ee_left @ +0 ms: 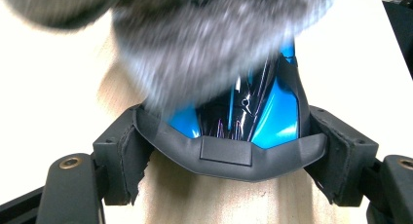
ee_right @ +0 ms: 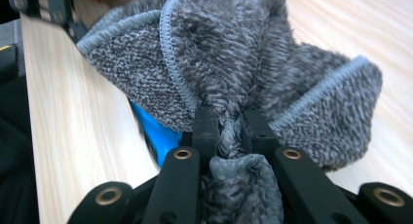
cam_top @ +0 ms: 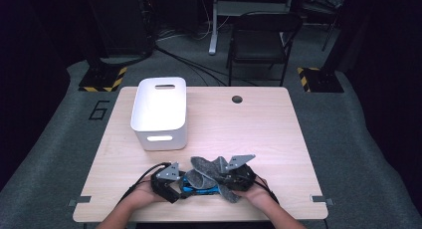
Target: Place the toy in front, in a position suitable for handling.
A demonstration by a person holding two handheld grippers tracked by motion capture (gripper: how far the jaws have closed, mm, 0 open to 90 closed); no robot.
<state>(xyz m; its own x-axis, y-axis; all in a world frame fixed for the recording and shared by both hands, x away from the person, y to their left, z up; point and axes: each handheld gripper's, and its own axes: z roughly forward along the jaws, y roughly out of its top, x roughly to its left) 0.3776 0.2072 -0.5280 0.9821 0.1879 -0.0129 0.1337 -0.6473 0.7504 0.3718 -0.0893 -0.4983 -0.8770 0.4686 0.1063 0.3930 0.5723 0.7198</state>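
Cloth (ee_right: 234,63), soft and limp, is pinched at a bunched fold by the right tongs (ee_right: 229,124). A blue goggle-like item (ee_left: 253,121), rigid and glossy, is clamped across its dark frame by the left tongs (ee_left: 229,156).

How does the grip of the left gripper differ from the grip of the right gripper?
The left gripper has its jaws wide around a blue and black glossy object; the right gripper has its jaws nearly together, pinching a bunched grey cloth. The object looks rigid and shiny, the cloth soft and fuzzy. Both grippers hold something.

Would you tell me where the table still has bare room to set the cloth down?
Bare table lies right of the white bin, out to the right edge. The near edge is crowded: left gripper, blue item, grey cloth, right gripper.
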